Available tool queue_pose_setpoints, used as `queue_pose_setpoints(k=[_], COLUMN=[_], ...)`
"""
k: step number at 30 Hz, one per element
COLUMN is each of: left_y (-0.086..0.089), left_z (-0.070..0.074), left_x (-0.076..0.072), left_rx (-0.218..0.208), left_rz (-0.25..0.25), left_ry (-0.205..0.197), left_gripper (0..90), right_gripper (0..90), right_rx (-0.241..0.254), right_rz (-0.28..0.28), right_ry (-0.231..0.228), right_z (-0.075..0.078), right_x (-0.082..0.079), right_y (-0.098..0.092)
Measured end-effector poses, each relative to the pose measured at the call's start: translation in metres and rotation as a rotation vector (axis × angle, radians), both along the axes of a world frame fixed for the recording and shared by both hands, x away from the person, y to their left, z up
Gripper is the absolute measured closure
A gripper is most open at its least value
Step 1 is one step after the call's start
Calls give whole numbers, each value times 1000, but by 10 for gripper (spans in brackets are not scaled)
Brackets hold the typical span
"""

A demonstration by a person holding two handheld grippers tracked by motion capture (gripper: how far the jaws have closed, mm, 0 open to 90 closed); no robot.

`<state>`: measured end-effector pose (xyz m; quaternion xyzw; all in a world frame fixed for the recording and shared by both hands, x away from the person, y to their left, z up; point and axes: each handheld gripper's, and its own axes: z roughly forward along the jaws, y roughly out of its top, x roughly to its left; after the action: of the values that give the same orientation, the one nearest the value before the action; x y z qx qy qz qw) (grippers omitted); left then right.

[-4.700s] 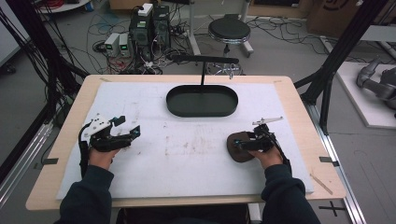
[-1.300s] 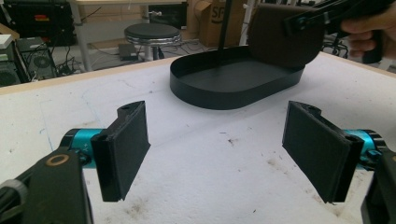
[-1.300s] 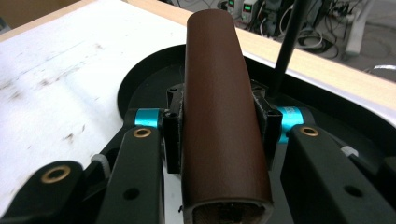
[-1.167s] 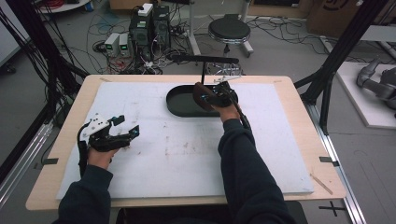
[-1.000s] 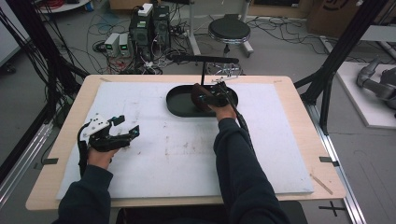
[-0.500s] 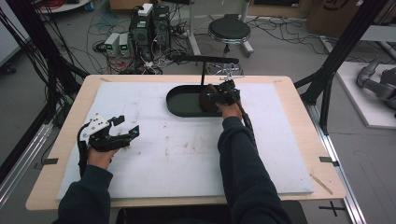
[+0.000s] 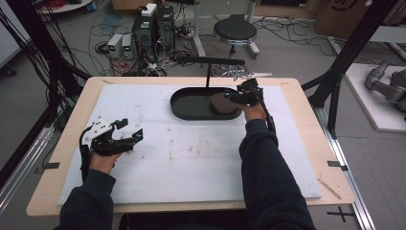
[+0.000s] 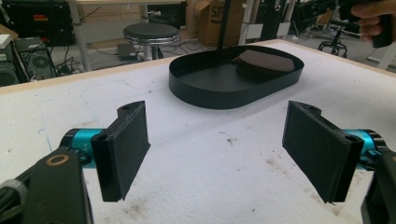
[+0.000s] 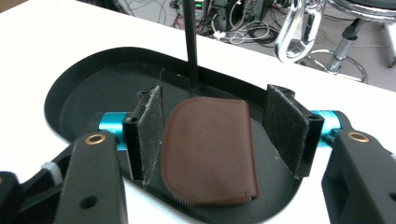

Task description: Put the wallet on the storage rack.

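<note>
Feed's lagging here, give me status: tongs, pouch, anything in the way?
Right tongs just opened, pouch free between pads. Brown pouch lying in black tray. Left tongs open, nothing between them, on the table. Tray's upright post close behind pouch.

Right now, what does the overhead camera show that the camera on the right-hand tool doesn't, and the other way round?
The high view alone takes in the white table, both sleeves, the left tool open over the mat, and the stool behind. The right gripper view alone shows the brown pouch's stitched edge up close, lying loose between the right tool's fuzzy pads, which have just been opening. Both show the black oval tray with the pouch in it and its upright post.
</note>
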<state>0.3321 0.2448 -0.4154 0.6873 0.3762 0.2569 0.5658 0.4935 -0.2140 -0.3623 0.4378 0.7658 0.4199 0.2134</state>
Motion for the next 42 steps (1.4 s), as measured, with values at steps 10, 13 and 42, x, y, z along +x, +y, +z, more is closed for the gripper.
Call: queue_pose_setpoints(k=[10,13,42], left_y=[1,1,-4], left_z=[0,0,1], left_x=[1,1,1], left_rx=[-18,-18,-7], left_rz=[-1,3,11], left_ry=[4,2,-7], left_gripper=[214,214,214], right_gripper=[316,277,216], right_rx=[-17,-31,-95], right_rz=[79,78,58], right_ry=[-74,-85,-128], right_z=[17,16,-40], right_x=[-37,-53,-150], right_y=[-26,-38,-78])
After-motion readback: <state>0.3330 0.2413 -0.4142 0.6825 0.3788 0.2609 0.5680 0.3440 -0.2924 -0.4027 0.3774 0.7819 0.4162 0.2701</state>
